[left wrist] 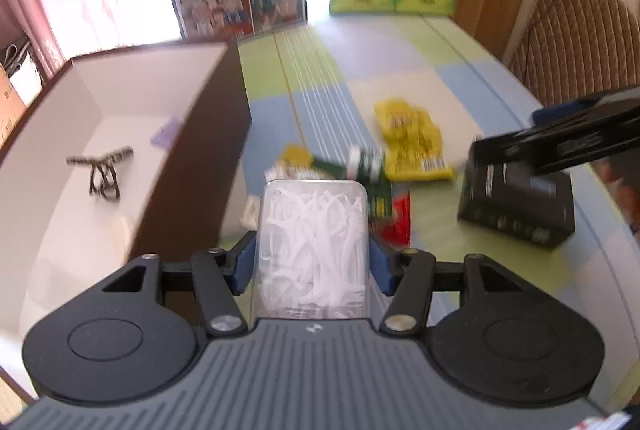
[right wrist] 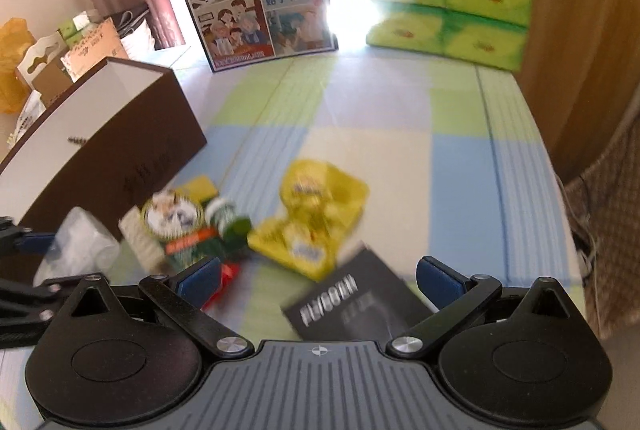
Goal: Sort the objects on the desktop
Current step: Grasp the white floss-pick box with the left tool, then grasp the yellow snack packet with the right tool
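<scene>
Gripping a floss-pick box (left wrist: 314,250), the left gripper (left wrist: 314,262) (right gripper (right wrist: 320,282) gapes wide) hangs beside the brown box (left wrist: 192,158).

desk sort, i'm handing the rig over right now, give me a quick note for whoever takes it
Left gripper: shut on the clear floss-pick box, lifted beside the brown bin.
Right gripper: open, empty, over the black box.
Done: hair clip and a purple item lie in the bin.
Left on the table: yellow packet, green bottle, red packet, black box, other small packs.
</scene>
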A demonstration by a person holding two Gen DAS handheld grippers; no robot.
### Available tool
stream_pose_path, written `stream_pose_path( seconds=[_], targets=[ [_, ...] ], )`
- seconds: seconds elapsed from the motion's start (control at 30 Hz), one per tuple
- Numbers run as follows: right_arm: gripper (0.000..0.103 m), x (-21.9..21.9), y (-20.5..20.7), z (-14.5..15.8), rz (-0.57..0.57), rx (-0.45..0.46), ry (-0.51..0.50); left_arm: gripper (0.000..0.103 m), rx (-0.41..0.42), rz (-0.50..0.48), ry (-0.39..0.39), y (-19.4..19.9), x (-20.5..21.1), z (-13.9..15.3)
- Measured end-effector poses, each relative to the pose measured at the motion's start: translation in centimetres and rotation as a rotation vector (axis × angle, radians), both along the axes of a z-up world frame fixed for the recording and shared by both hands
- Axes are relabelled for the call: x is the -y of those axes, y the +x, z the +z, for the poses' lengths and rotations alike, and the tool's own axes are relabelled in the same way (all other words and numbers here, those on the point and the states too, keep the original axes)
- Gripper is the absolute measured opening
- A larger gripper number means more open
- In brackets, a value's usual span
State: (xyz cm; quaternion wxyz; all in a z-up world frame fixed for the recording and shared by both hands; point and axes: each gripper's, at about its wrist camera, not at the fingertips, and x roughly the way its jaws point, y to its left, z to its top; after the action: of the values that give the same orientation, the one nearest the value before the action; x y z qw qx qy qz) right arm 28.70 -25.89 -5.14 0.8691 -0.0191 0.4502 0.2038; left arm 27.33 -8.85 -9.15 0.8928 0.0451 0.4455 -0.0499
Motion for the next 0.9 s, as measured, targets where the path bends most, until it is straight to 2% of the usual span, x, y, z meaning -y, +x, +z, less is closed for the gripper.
stream_pose_path(
  seconds=[0.2,0.57,0.7,0.83,0.9],
  targets=[
    [0.1,-2.7,4.5,-2.4,-0.012,-0.061,-0.012,0.053,0.025,0.013,-0.007,3.3,-0.2,1.1],
    [0.072,-4.7,8.7,-6.9,-0.067,-0.151,-0.106,0.052,-0.001,0.021,-0.011,8.3,0.5,0.2],
    [0.069,-5.9,8.7,-7.3,-0.041,-0.109,-0.181,0.052,-0.009,0.016,-0.013,9.0,0.5,-0.1],
    [0.044,-6.5,8.0,-7.3,0.02,-0.077,-0.193,0.053,-0.019,0.016,-0.017,9.1,0.6,-0.4],
    [0.041,-6.7,7.8,-7.3,0.036,-0.067,-0.193,0.053,-0.022,0.016,-0.018,9.1,0.7,-0.4]
  ],
)
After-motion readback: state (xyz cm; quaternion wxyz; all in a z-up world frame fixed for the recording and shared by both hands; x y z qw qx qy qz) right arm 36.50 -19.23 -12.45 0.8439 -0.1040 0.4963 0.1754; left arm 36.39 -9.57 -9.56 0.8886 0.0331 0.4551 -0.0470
